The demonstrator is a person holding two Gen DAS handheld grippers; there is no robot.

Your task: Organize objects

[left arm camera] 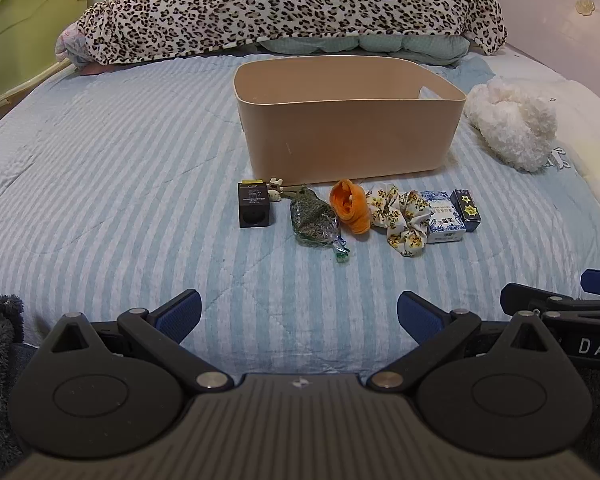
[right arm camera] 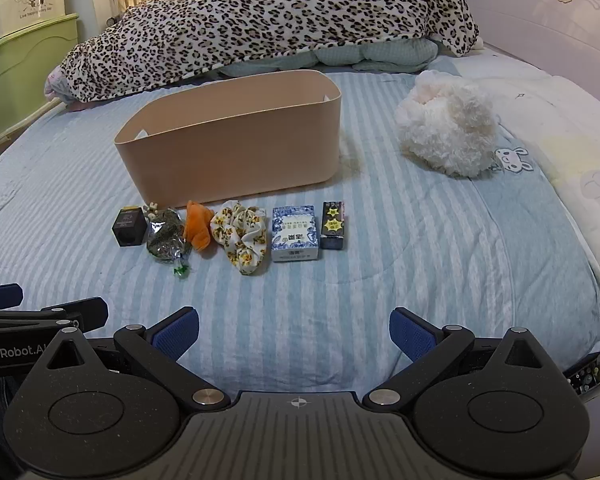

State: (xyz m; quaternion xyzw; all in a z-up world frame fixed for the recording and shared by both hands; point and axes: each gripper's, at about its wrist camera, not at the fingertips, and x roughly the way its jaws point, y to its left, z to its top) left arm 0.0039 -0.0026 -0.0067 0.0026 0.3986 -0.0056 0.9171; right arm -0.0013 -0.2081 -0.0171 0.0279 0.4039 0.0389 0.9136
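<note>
**Both tongs idling short of the row — nothing picked yet**

Hovering low over the striped bedspread [left arm camera: 120, 200], well short of the objects. Left gripper [left arm camera: 299, 314] gaping wide, holding nothing. Right gripper [right arm camera: 295, 330] likewise spread wide, gripping nothing; sitting side by side, each poking into the edge of the other's view.

Ahead of both tongs, lying in a row: black cube [left arm camera: 254, 205] farthest to the left, then small toy figure [left arm camera: 275, 189] just behind it, foil packet [left arm camera: 314, 222], orange cloth piece [left arm camera: 350, 206], floral scrunchie [left arm camera: 400, 214], blue-and-white box [right arm camera: 295, 233], dark narrow box [right arm camera: 333, 225] at the right end. Beyond the row, nearly touching it: tan bin [left arm camera: 348, 140], apparently empty, though floor not fully visible. Fluffy white thing [right arm camera: 446, 132] off to the right, well apart from the row.

Judging step: opening of the task, approach not begun, everything still outside the bin.

Next move likely calling for: reaching forward and down, straddling one item — dark narrow box nearest the right tongs, cube nearest the left — closing, lifting over the bin's near wall. Soft scrunchie probably needing a deeper pinch.
</note>
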